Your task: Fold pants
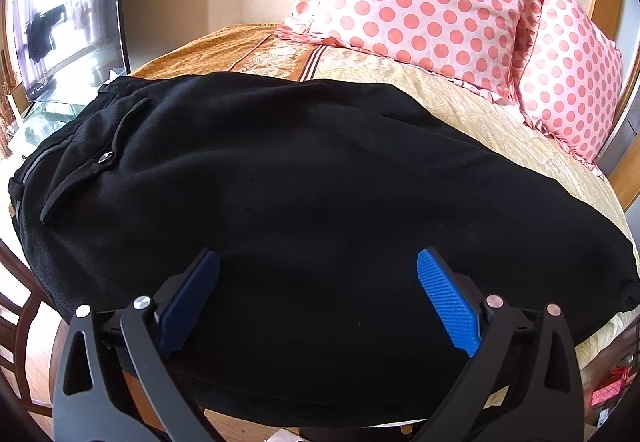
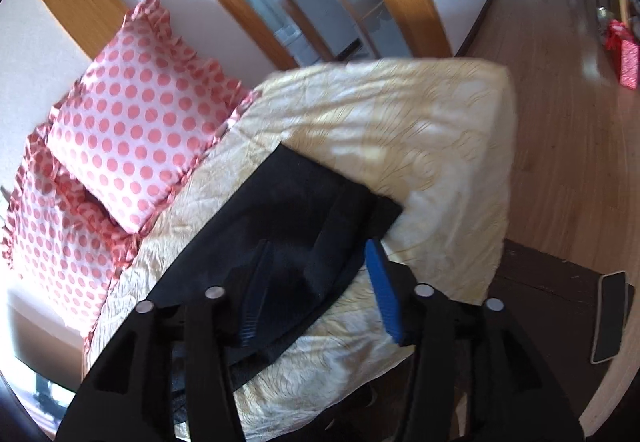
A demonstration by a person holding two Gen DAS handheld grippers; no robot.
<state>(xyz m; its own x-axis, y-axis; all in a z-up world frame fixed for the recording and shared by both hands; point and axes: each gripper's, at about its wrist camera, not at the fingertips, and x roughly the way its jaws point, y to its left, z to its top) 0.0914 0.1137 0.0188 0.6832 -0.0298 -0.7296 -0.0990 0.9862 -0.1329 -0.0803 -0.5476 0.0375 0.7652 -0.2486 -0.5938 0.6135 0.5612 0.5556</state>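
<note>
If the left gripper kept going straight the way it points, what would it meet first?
Most likely the black pants: the cloth fills the view ahead of the open left gripper, spread on the bed. How close they are is unclear.

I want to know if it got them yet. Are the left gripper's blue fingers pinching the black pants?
Apart. In the left wrist view the left gripper stands wide open over the black pants, with no cloth pinched between its blue fingers.

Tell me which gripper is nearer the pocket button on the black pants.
Left. The left gripper hangs open over the pants, with the pocket button ahead and to its left. The right gripper is at the leg end; no button shows there.
</note>
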